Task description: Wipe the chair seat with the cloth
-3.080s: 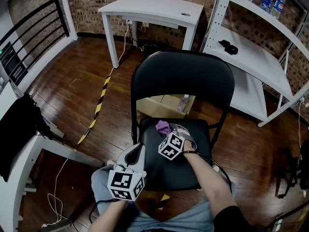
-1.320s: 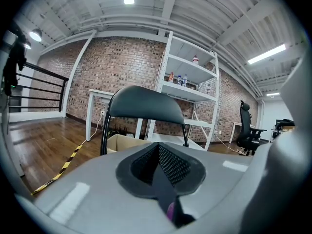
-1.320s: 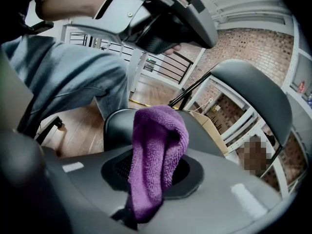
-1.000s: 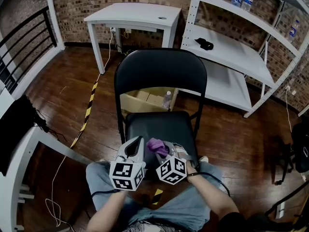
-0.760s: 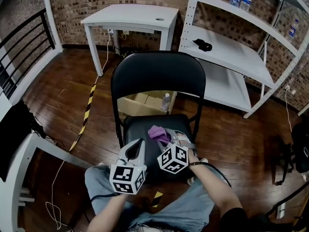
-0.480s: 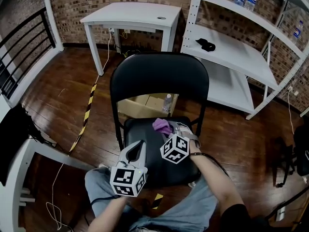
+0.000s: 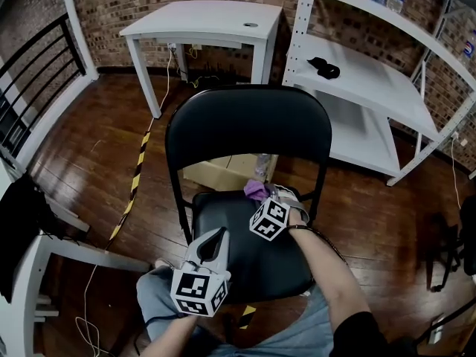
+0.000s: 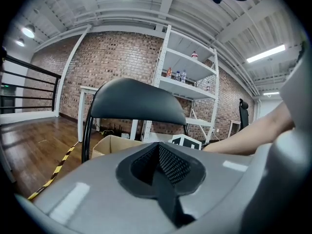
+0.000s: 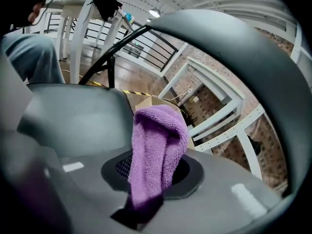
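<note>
A black folding chair stands in front of me, its seat (image 7: 249,251) below the curved backrest (image 7: 249,129). A purple cloth (image 7: 256,190) rests on the seat's back edge, just under the backrest. My right gripper (image 7: 262,196) is shut on it, and in the right gripper view the cloth (image 9: 158,145) hangs folded out of the closed jaws. The left gripper (image 7: 217,234) hovers over the seat's front left corner, shut with nothing in it (image 8: 157,152). It points at the backrest (image 8: 131,99).
A cardboard box (image 7: 222,171) and a bottle (image 7: 262,163) sit on the floor behind the chair. A white table (image 7: 204,17) stands at the back, and white shelving (image 7: 372,76) at the right. Yellow-black tape (image 7: 136,181) runs along the wooden floor. My knees are just below the seat's front edge.
The right gripper has slid the purple cloth from the front of the seat back to its rear edge. The left gripper has stayed near the front left corner.
</note>
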Action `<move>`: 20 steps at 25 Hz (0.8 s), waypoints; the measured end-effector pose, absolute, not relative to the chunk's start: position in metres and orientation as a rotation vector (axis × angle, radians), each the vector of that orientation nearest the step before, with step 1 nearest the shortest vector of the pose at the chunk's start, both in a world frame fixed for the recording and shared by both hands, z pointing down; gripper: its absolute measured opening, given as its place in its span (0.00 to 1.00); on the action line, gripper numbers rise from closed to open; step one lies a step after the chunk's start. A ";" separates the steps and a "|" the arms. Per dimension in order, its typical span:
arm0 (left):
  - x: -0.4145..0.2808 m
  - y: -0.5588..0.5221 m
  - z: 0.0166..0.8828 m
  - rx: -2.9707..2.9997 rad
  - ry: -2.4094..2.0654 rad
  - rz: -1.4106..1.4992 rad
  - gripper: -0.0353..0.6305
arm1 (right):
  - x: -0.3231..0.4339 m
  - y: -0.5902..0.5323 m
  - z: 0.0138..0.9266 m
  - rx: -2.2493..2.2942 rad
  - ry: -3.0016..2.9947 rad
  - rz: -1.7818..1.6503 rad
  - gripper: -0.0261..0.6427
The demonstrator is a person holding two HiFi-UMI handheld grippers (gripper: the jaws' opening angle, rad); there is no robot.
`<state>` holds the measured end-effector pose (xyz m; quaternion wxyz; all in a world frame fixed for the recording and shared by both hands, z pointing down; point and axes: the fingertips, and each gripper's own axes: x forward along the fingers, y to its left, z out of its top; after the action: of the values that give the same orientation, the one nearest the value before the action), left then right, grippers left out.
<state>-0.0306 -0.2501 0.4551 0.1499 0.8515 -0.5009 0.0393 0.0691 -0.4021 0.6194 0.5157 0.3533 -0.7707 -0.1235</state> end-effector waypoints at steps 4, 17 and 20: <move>-0.028 -0.256 0.469 2.430 -1.436 0.144 0.06 | 0.077 -0.409 0.644 0.827 -1.797 -0.266 0.17; -0.005 -0.247 0.476 2.447 -1.406 0.180 0.06 | 0.078 -0.348 0.651 0.784 -1.845 -0.253 0.17; -0.001 -0.241 0.478 2.444 -1.406 0.189 0.06 | 0.076 -0.321 0.652 0.761 -1.859 -0.255 0.17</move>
<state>-0.0014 -0.2406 0.4784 0.1572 0.8541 -0.4914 0.0662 0.0762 -0.3213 0.6518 0.5299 0.3189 -0.7785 -0.1069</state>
